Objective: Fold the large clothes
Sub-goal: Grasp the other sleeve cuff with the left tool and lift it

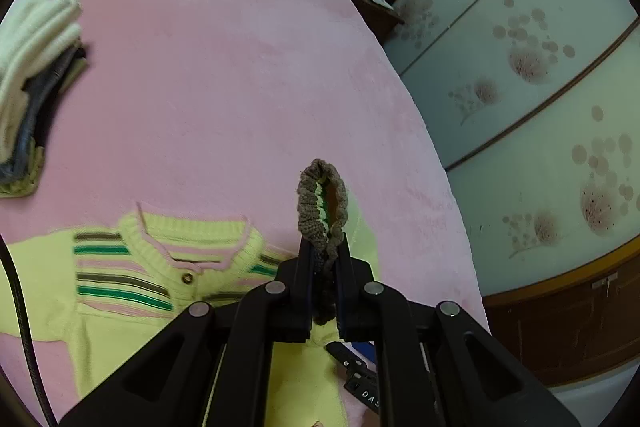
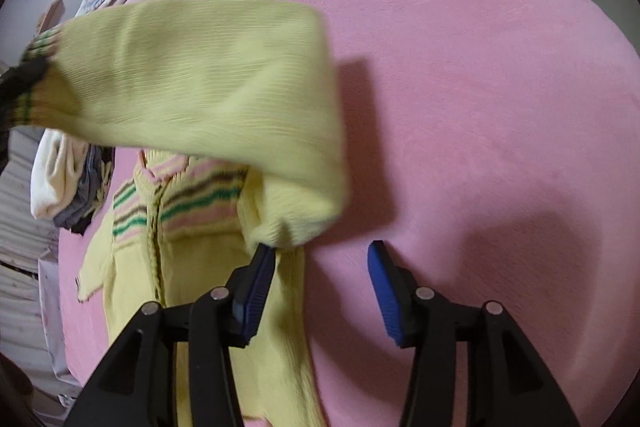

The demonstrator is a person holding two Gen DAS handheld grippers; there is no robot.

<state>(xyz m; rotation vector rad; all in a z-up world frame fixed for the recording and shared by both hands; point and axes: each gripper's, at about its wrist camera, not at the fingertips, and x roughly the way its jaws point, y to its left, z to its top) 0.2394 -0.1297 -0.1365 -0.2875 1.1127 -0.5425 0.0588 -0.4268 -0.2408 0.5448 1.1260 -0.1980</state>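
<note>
Soft, fuzzy pink fleece covers the bed (image 1: pixel 248 75), matt all over. The cardigan (image 1: pixel 120 267) is fine ribbed knit, pale yellow wool-like yarn, with a small glossy button (image 1: pixel 187 278) at the neck. Its cuff (image 1: pixel 323 199) bunches up in chunky brown knit, rough and crinkled. The left gripper (image 1: pixel 324 259) looks like matt black plastic with dull metal pins. On the right gripper (image 2: pixel 320 259), the blue pads (image 2: pixel 384 291) are ridged, rubbery. Wardrobe doors (image 1: pixel 520 67) are smooth, faintly glossy, framed in polished wood.
</note>
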